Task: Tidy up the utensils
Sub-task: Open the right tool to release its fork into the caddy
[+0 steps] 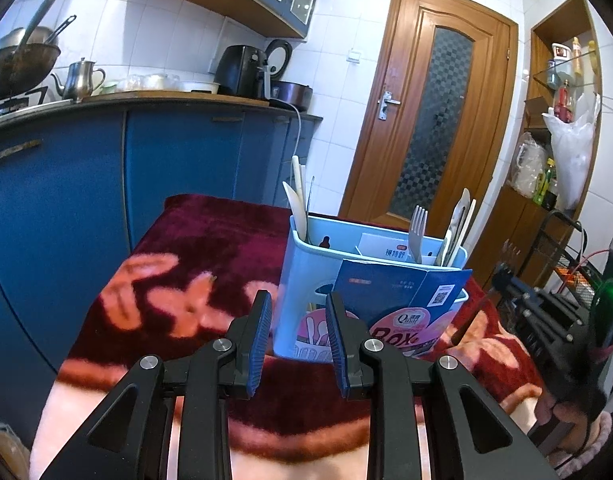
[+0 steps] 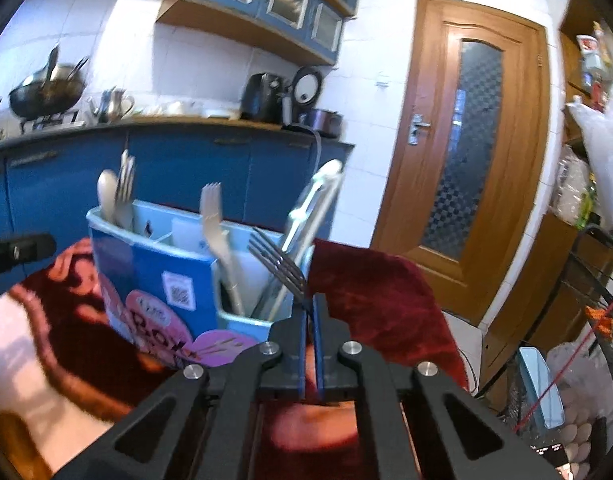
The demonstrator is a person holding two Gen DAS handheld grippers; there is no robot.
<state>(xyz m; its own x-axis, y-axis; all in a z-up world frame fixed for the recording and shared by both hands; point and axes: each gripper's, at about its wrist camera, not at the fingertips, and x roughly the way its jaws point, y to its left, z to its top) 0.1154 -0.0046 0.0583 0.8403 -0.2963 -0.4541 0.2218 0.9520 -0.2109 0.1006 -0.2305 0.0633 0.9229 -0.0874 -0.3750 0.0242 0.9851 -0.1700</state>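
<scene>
A light blue utensil caddy (image 1: 302, 280) with a blue "BOX" card (image 1: 398, 300) on its front stands on a red floral blanket (image 1: 194, 264). It holds pale utensils: a fork (image 1: 417, 232), a spoon and knives. My left gripper (image 1: 298, 312) is open and empty, just in front of the caddy. My right gripper (image 2: 311, 300) is shut on a metal fork (image 2: 276, 260), tines up, beside the caddy's (image 2: 242, 320) right compartment, where a pale fork (image 2: 216, 220) and white utensils (image 2: 314, 208) stand.
Blue kitchen cabinets (image 1: 178, 152) with a wok (image 1: 18, 64), kettle (image 1: 80, 78) and air fryer (image 1: 242, 70) lie behind the table. A wooden door (image 1: 434, 112) is behind the caddy. Shelves and a wire rack (image 1: 562, 240) stand to the right.
</scene>
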